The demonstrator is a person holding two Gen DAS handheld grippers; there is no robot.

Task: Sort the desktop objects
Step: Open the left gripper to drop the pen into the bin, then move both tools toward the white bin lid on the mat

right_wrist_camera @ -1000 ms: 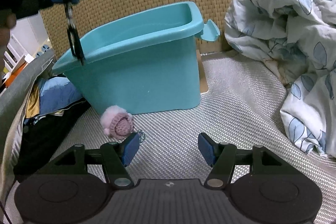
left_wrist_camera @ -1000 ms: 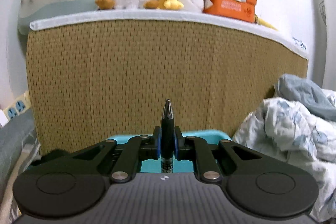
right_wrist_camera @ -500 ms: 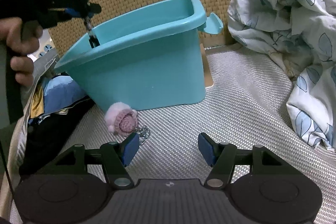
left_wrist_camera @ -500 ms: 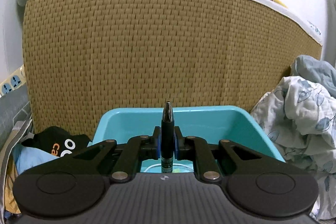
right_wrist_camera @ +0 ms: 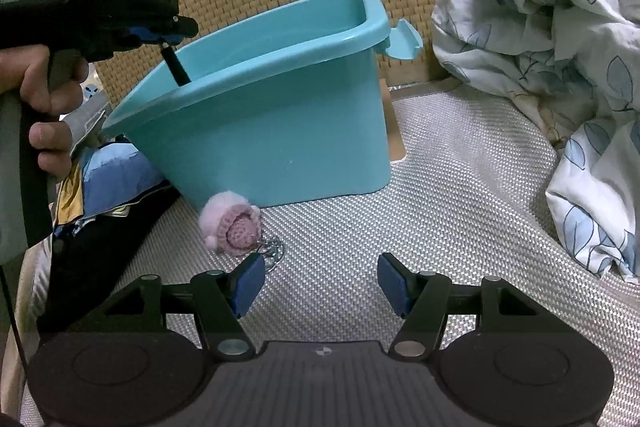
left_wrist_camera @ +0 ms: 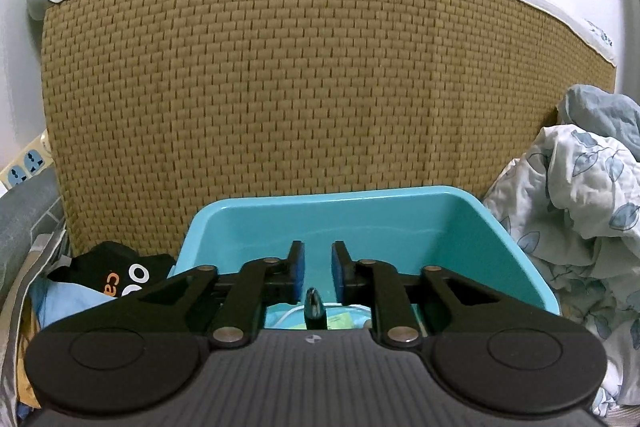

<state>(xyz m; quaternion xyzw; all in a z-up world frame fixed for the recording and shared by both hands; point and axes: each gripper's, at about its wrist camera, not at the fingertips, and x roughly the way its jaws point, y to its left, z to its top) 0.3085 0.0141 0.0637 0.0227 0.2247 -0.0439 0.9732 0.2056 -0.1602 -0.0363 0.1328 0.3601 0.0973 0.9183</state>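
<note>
- The left hand-held gripper (left_wrist_camera: 316, 273) hangs over the near edge of the teal bin (left_wrist_camera: 516, 255), its blue pads (left_wrist_camera: 297, 277) spread a little apart and pinching nothing.
- The black pen (left_wrist_camera: 315, 307) sits below the gap between those pads, touching neither, its tip pointing up (the lower end is hidden behind the gripper body).
- From the right wrist view the pen (right_wrist_camera: 175, 66) slants down just beneath the left hand-held gripper (right_wrist_camera: 168, 34), its lower end dipping behind the bin's rim (right_wrist_camera: 248, 75).
- The right hand-held gripper (right_wrist_camera: 320, 281) stands wide apart and empty above the woven mat (right_wrist_camera: 460, 195).
- A pink knitted keychain (right_wrist_camera: 232, 227) lies on the mat against the bin's front wall, just beyond the right gripper's left pad (right_wrist_camera: 249, 285).
</note>
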